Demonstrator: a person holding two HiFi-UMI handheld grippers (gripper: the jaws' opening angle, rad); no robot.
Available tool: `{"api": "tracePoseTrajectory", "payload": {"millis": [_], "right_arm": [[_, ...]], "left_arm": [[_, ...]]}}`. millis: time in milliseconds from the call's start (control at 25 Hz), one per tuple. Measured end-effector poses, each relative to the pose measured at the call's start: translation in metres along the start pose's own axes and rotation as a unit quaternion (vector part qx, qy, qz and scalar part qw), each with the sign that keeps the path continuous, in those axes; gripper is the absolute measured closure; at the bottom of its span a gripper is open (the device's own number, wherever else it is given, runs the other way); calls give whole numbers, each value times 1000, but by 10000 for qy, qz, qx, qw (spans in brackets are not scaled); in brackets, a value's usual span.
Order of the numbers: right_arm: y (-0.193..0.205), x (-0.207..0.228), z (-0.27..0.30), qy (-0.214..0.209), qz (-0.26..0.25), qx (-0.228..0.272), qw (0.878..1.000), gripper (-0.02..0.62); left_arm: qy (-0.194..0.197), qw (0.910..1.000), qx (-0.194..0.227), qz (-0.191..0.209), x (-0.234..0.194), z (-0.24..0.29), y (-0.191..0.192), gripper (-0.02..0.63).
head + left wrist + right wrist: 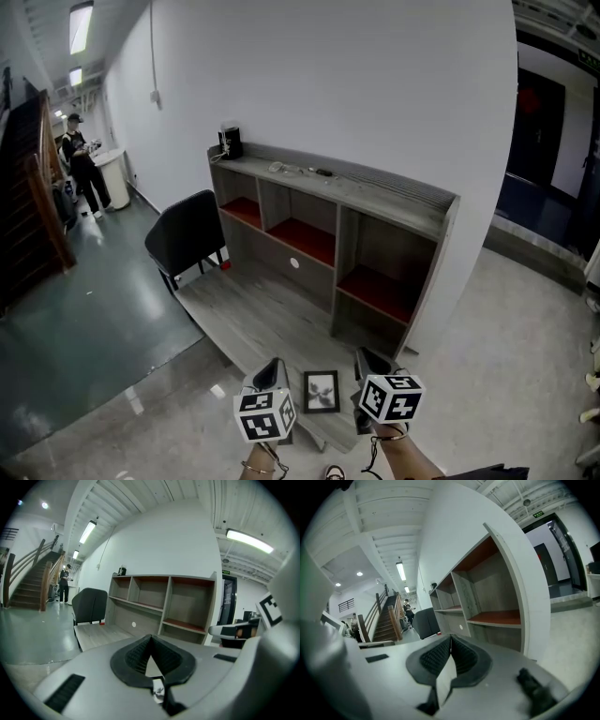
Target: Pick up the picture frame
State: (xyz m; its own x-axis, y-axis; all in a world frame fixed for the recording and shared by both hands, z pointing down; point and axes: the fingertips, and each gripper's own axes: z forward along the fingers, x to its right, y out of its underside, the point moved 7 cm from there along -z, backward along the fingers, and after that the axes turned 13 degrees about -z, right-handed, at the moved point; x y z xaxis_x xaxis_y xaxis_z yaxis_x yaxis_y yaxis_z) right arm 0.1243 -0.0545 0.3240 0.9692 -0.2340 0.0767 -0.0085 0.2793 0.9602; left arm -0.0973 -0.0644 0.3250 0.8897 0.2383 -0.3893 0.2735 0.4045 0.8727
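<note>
The picture frame rests on the bench near its front edge, between the left gripper and the right gripper, touching neither. Both grippers have their jaws closed together on nothing. The frame is judged light and rigid, with a dark border and a probably fragile, slippery glazed face. Recommended hold: open the jaws and pinch across one border edge, not the face, with moderate force.
</note>
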Motion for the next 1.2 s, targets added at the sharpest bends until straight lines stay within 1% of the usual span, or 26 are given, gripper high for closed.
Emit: {"api": "tracePoseTrajectory", "payload": {"millis": [400,520,680,920,1080,1200], "right_arm": [[-31,32,62,-195,-230,36,9995,563],[-39,37,78,-302,-307,52,9991,563],[-39,40,97,-485,-351,2,9982,563],[-25,45,112,-508,-240,-112,9984,563],[-23,40,119,-469,-178,-175,9986,563],[-26,40,121,-384,-118,-156,9991,563]], "left_arm": [[-142,9997,173,-75,3,62,-27,594],[-237,9994,209,-122,0,75,-31,594],[-404,9987,256,-179,-5,87,-35,594],[-531,9985,101,-123,-9,100,-25,594],[-462,9989,-58,-105,-14,110,-28,594],[-384,9992,-90,-40,-15,114,-33,594]]}}
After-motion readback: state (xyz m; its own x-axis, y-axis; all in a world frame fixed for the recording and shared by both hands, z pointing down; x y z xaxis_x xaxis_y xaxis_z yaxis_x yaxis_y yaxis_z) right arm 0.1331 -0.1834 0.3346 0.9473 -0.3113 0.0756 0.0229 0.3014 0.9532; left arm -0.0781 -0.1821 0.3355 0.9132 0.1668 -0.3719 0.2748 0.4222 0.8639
